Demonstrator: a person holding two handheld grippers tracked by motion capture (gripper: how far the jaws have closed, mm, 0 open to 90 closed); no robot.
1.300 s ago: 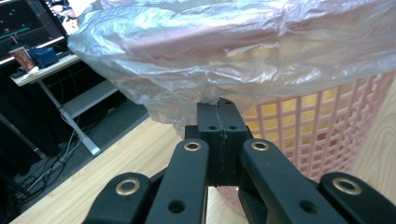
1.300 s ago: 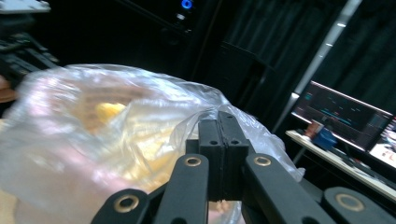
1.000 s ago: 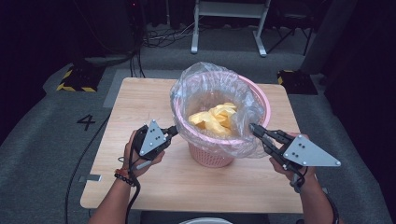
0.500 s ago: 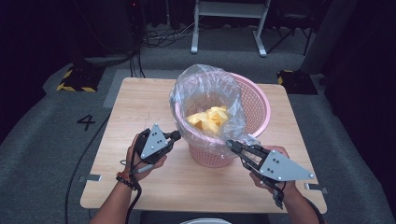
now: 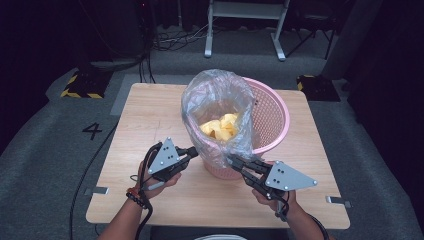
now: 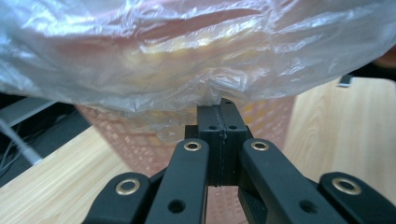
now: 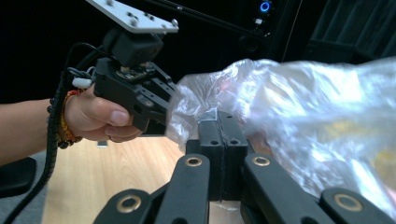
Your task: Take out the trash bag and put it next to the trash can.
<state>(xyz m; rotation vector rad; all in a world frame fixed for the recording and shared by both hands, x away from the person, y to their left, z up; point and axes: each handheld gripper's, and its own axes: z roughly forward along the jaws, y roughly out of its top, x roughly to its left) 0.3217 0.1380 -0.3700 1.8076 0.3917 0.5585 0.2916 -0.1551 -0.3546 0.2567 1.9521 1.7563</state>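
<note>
Plastic bag (image 5: 218, 107) lines the pink basket (image 5: 272, 117), drooping over its near rim; left gripper (image 5: 192, 151) and right gripper (image 5: 235, 161) each pinch its edge there, probably to lift it out.

We see a thin, glossy, crinkled plastic bag (image 5: 216, 102) in a pink plastic lattice basket (image 5: 272, 117) (matt), on a smooth pale wood table (image 5: 145, 115).

Black tongs (image 5: 194, 151) with brass rivets, grey three-cornered plates, black cables, beaded bracelet (image 5: 136, 196)
</note>
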